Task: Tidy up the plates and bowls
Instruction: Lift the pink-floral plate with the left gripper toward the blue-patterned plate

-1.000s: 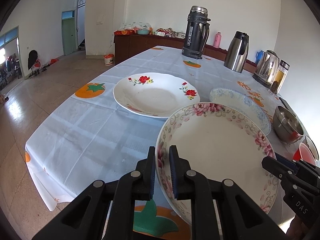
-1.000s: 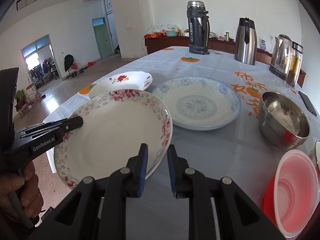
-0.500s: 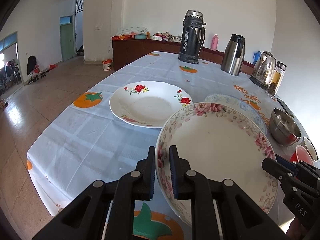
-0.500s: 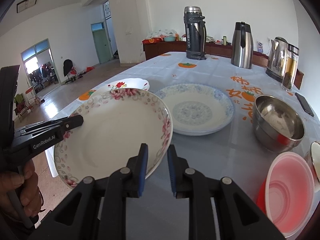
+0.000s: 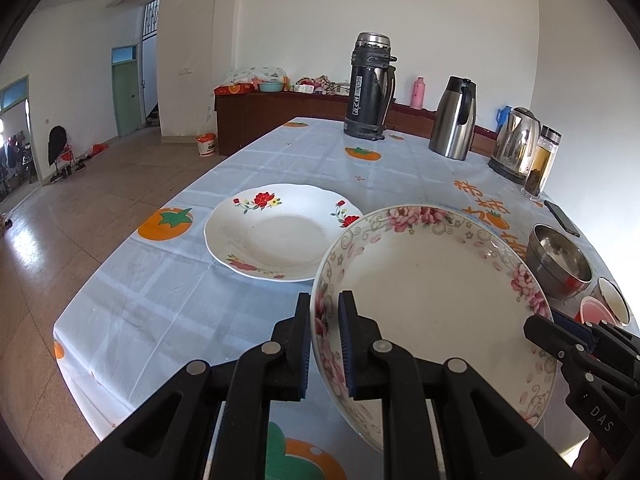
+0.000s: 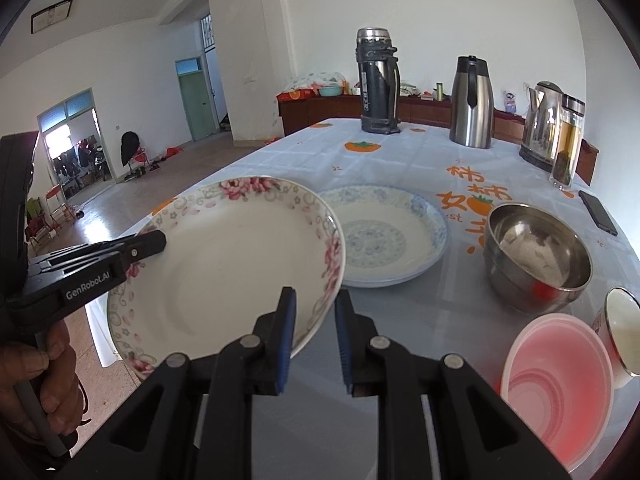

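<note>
A: Status of the pink plate (image 5: 436, 300)?

B: Held clear of the surface (image 5: 168, 292), tilted, between 2 sets of tongs. Left tongs (image 5: 325, 340) are clamped on its near-left rim. Right tongs (image 6: 315, 334) straddle the opposite rim with a visible gap at 1 pad, so I judge that grip loosened or not fully seated.

A: Handling?

B: Glazed ceramic, by appearance: stiff, slippery, breakable, moderately heavy for a 1-sided pinch. Hold at the rim only, pads well over the lip.

A: Destination?

B: Likely a stack. The blue plate (image 6: 384, 236) lies just beyond it; the red-flower plate (image 5: 280, 232) lies flat to the left.

A: Risk?

B: Slipping from the single firm grip, or chipping on contact.
</note>
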Available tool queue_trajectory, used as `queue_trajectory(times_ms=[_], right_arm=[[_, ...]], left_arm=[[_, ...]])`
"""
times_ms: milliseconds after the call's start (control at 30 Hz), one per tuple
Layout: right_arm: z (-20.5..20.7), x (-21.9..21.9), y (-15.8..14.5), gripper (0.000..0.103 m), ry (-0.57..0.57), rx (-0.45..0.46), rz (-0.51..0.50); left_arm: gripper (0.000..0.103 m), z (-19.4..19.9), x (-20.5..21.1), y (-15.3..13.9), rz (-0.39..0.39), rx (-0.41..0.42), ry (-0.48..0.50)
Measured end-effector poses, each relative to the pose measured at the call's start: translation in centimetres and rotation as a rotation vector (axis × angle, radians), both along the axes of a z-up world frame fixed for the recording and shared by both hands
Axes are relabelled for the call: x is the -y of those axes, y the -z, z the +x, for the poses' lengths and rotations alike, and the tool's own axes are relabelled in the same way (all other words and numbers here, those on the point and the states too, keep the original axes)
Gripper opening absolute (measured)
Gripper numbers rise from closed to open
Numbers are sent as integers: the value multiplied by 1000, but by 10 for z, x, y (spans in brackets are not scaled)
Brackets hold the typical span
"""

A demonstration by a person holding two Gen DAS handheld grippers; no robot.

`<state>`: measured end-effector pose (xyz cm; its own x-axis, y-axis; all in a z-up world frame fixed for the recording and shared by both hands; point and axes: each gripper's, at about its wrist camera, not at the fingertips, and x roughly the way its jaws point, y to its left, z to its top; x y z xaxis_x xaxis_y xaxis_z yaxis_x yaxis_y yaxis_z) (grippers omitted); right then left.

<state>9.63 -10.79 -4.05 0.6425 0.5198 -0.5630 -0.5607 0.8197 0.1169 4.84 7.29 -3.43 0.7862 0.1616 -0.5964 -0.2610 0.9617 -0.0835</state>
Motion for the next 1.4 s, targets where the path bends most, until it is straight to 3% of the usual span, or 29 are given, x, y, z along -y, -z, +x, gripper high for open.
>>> queue_trajectory(times_ms=[1400], right_arm=[[-14, 12, -10, 20, 83, 41, 34]], left_arm=[[15, 26, 21, -17, 43, 54, 55]])
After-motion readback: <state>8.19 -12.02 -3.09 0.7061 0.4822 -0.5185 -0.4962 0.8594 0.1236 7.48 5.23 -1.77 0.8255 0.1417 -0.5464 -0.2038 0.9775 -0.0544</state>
